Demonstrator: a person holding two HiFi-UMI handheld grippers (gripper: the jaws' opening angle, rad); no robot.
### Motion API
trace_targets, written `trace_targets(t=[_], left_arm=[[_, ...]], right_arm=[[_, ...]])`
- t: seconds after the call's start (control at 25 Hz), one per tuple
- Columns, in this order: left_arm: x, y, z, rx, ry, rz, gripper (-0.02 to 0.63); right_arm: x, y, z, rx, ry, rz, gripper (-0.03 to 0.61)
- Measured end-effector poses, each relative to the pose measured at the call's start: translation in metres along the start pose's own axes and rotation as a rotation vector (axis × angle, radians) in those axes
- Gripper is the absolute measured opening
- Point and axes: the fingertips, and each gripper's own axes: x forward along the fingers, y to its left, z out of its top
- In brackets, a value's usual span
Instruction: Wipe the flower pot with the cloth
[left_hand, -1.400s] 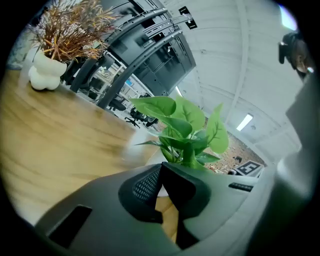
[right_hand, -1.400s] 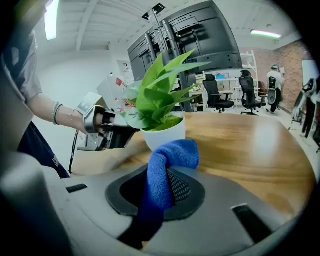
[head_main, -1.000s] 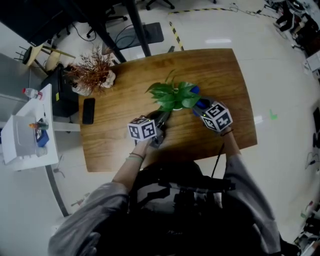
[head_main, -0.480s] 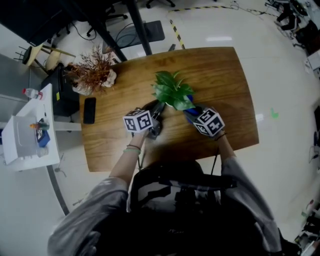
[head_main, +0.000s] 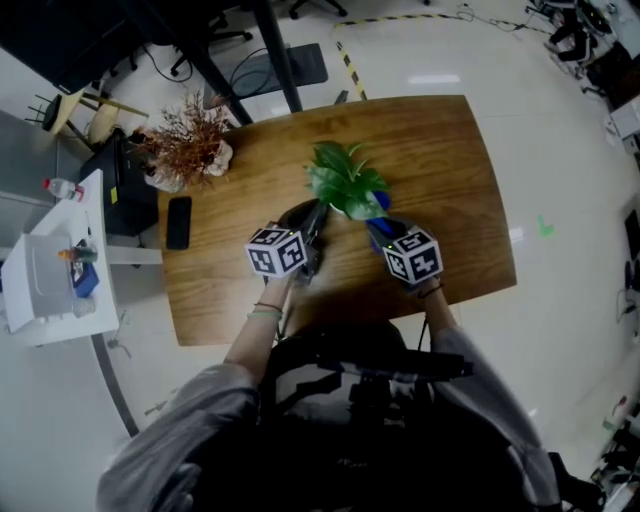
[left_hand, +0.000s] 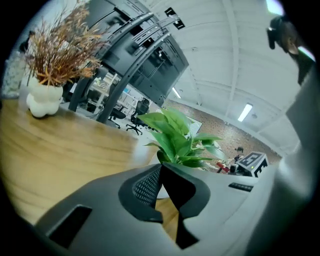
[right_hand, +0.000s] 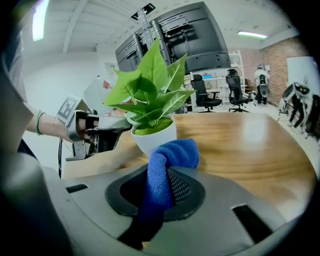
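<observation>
A leafy green plant (head_main: 345, 180) stands in a white flower pot (right_hand: 155, 137) mid-table; in the head view the leaves hide the pot. My left gripper (head_main: 316, 216) reaches in from the left. Its jaws close on the pot's left rim (left_hand: 160, 190), and the right gripper view shows this left gripper (right_hand: 125, 130) at the rim. My right gripper (right_hand: 162, 172) is shut on a bunched blue cloth (right_hand: 167, 160). The cloth sits just short of the pot's near side, not clearly touching. The head view has the cloth (head_main: 380, 230) right of the plant.
A dried brown bouquet in a white vase (head_main: 185, 150) stands at the table's far left, with a black phone (head_main: 177, 221) beside it. A white side table (head_main: 50, 270) with small items sits left of the wooden table (head_main: 440, 150). Black stand legs rise behind.
The plant and pot have shifted slightly left and away with my left gripper. My right gripper with the cloth has moved left and back toward me.
</observation>
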Motion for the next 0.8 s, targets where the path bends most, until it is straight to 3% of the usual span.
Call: trace_targets(t=[0.16,0.32,0.52,0.8], left_arm=[[-0.012,-0.015,0.008,0.073,-0.026,0.017,0.005],[-0.024,-0.045,0.020,0.112,-0.074,-0.024,0.005],[-0.029,-0.069,0.021,0.171,-0.062,-0.076,0.005],[-0.038,-0.091,-0.002,0.198,0.002,-0.144,0.005]], right_arm=[[-0.015,0.010,0.000,0.055,-0.030,-0.017,0.060],[-0.028,0.016,0.002,0.081,-0.044,-0.046,0.058],[-0.044,0.021,0.013,0.207,-0.140,-0.065,0.058],[-0.063,0.040,0.014,0.241,-0.203,-0.081,0.058]])
